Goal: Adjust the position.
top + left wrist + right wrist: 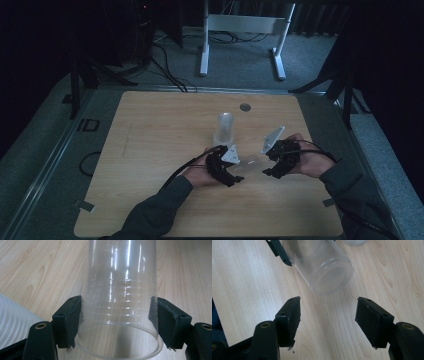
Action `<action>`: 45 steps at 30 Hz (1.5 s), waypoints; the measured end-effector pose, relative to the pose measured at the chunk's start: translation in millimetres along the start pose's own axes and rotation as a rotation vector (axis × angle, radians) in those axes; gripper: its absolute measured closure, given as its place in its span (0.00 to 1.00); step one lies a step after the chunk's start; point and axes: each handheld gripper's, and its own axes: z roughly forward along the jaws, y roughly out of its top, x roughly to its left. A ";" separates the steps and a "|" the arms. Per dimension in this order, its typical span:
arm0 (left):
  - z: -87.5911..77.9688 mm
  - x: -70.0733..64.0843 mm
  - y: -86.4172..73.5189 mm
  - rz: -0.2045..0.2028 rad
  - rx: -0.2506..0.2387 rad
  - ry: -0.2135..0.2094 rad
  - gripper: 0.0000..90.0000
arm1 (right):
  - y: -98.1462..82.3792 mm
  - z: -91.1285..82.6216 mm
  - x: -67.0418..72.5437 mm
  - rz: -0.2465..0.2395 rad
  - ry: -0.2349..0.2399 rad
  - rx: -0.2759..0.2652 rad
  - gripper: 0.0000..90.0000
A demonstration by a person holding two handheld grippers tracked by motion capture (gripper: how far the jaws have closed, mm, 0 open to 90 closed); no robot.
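Left gripper view, nearest first: the left claw (117, 322) has its two black pads pressed against opposite sides of a clear plastic cup (120, 290), close to the cup's open rim. The rim faces the camera, and the cup's body runs away from the claw over the wooden table (37, 270). The jaws stand only as wide as the cup allows; the grip is firm on both sides. Just beside the left pad, at the lower left edge, part of a second ribbed clear cup (12, 320) is visible.

Right gripper view: the right claw (328, 315) is partly open with nothing between its pads; bare table (244, 285) lies under the gap. The held cup (322, 267) lies just beyond the fingertips, apart from them, tilted with its closed bottom turned toward this claw. One pad of the left claw (279, 251) shows against the cup's far side.

High view: the left claw (235, 172) and right claw (272, 167) face each other near the table's front edge, with the held cup (250, 162) lying level between them, gripped at the left end and free at the right. Farther off, beyond both claws, a stack of clear cups (224, 129) stands upright on the table (150, 130). A small grey disc (245, 107) sits near the far edge.
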 end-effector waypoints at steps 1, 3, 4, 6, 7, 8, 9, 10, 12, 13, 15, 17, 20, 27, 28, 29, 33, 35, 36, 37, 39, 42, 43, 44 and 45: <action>-0.3 0.1 0.1 0.003 0.002 0.001 0.31 | 0.9 0.5 0.1 -0.004 0.004 0.004 0.40; -0.4 0.2 -0.3 0.010 0.007 0.005 0.31 | 2.5 1.4 0.9 -0.010 0.008 0.019 0.40; -0.4 0.2 -0.3 0.010 0.007 0.005 0.31 | 2.5 1.4 0.9 -0.010 0.008 0.019 0.40; -0.2 0.3 -0.7 0.016 0.015 0.009 0.31 | 4.8 2.6 1.1 -0.022 0.013 0.032 0.40; 0.0 0.1 -0.7 0.019 0.018 0.014 0.31 | 5.4 3.0 1.2 -0.025 0.016 0.037 0.40; 0.0 0.1 -0.7 0.019 0.018 0.014 0.31 | 5.4 3.0 1.2 -0.025 0.016 0.037 0.40; 0.1 -0.3 -0.6 0.023 0.020 0.016 0.31 | 6.2 3.3 1.6 -0.025 0.016 0.042 0.40; 0.1 -0.6 -0.6 0.024 0.022 0.016 0.31 | 7.1 3.7 1.3 -0.035 0.018 0.045 0.40; -0.1 -1.6 -0.3 0.033 0.028 0.020 0.31 | 8.8 4.2 2.1 -0.039 0.019 0.054 0.40; -0.6 -1.7 0.0 0.036 0.031 0.021 0.31 | 9.6 4.5 2.0 -0.051 0.018 0.055 0.40; -1.4 -2.1 0.3 0.039 0.032 0.026 0.31 | 10.6 4.3 2.5 -0.054 0.017 0.057 0.40; -1.8 -2.3 0.8 0.044 0.038 0.029 0.31 | 11.4 3.8 2.8 -0.057 0.020 0.057 0.40; -2.6 -2.7 2.0 0.053 0.051 0.033 0.31 | 12.2 3.8 3.3 -0.064 0.021 0.061 0.40; -3.3 -4.2 4.4 0.070 0.068 0.040 0.31 | 13.9 3.4 4.4 -0.076 0.025 0.064 0.39; -3.3 -5.1 5.5 0.078 0.081 0.042 0.31 | 14.1 3.8 4.7 -0.077 0.027 0.064 0.39; -3.4 -5.4 5.8 0.086 0.083 0.045 0.31 | 14.6 4.3 5.7 -0.082 0.029 0.073 0.39; -3.8 -7.0 6.4 0.092 0.090 0.052 0.31 | 15.9 4.9 7.2 -0.080 0.032 0.084 0.38; -4.1 -7.3 6.3 0.100 0.098 0.055 0.31 | 16.5 5.5 7.1 -0.086 0.032 0.082 0.38; -4.2 -7.7 6.4 0.105 0.104 0.060 0.31 | 16.6 5.8 7.2 -0.084 0.032 0.083 0.38; -4.1 -8.1 6.4 0.107 0.107 0.062 0.31 | 17.0 6.4 7.3 -0.087 0.032 0.082 0.38; -4.0 -9.4 7.0 0.121 0.117 0.068 0.31 | 17.4 8.4 8.2 -0.082 0.038 0.084 0.38; -4.4 -11.4 8.5 0.141 0.132 0.077 0.31 | 17.8 12.2 8.2 -0.088 0.043 0.089 0.37; -4.5 -11.9 9.0 0.145 0.134 0.078 0.31 | 17.8 13.3 8.1 -0.089 0.044 0.091 0.37; -4.5 -12.2 9.4 0.150 0.137 0.079 0.31 | 17.8 14.1 8.0 -0.089 0.043 0.091 0.37; -4.4 -12.6 9.7 0.152 0.137 0.080 0.31 | 17.8 14.6 8.0 -0.088 0.042 0.090 0.37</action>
